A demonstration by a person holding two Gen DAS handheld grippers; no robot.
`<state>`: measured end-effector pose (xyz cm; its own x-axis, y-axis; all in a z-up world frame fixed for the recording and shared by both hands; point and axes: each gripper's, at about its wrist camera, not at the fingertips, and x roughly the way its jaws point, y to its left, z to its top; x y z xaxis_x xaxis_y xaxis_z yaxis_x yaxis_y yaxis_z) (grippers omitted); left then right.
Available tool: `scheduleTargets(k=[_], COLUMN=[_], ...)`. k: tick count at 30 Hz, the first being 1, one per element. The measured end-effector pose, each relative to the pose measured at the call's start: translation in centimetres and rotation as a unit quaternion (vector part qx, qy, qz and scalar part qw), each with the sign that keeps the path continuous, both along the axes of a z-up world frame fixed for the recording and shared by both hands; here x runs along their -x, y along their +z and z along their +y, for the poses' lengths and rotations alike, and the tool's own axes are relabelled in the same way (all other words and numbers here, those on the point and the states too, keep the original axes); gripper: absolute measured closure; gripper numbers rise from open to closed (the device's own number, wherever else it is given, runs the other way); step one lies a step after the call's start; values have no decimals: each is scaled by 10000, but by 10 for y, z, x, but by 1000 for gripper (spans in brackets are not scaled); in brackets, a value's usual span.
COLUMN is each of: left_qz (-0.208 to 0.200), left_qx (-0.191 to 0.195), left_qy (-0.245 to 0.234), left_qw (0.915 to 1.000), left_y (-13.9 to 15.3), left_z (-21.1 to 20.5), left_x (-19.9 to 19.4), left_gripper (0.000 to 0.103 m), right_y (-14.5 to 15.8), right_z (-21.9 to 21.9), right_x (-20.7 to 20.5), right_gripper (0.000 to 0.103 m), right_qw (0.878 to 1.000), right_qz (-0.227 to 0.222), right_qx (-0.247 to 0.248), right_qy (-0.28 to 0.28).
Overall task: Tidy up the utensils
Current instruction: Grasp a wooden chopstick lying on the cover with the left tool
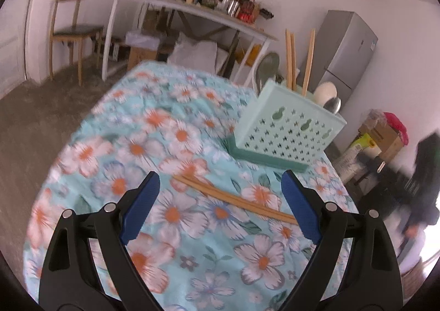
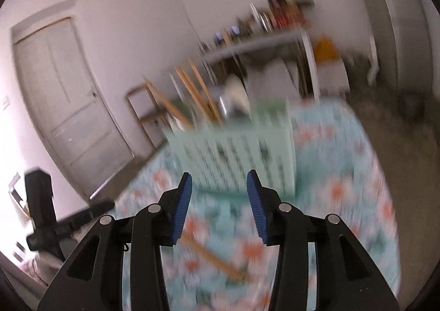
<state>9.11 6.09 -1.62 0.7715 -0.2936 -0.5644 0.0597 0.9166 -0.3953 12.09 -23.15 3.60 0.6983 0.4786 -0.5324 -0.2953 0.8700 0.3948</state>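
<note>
A pair of wooden chopsticks (image 1: 236, 199) lies flat on the floral tablecloth (image 1: 170, 146), between and just beyond the blue pads of my left gripper (image 1: 221, 184), which stands wide open above them with nothing held. Behind them stands a mint-green perforated utensil holder (image 1: 288, 132) with upright chopsticks (image 1: 290, 60), a metal spoon (image 1: 332, 104) and a white spoon in it. In the blurred right wrist view my right gripper (image 2: 218, 187) is open and empty, the holder (image 2: 239, 154) just ahead, the lying chopsticks (image 2: 214, 258) below its jaws.
The table's rounded edge drops to a grey floor on the left. Beyond stand a wooden chair (image 1: 71, 33), a cluttered white shelf table (image 1: 192, 11) and a grey fridge (image 1: 346, 46). Cardboard boxes (image 1: 382, 134) sit at the right. A dark object (image 2: 44, 217) shows at left in the right wrist view.
</note>
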Motion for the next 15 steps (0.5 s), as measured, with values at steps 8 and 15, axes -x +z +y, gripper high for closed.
scheduleTargets(k=[8, 15], left_qz=[787, 1460], left_qx=[1012, 2208], left_qy=[-205, 43], left_qw=[9915, 9643], left_y=[-36, -79], left_z=[-6, 5], left_x=[-24, -42], left_gripper=[40, 62], right_y=[-56, -62], right_z=[-5, -12], right_x=[2, -1], right_gripper=[62, 62], right_qw=[9951, 9941], right_qz=[981, 1067], right_qx=[-64, -172], right_qy=[-68, -113])
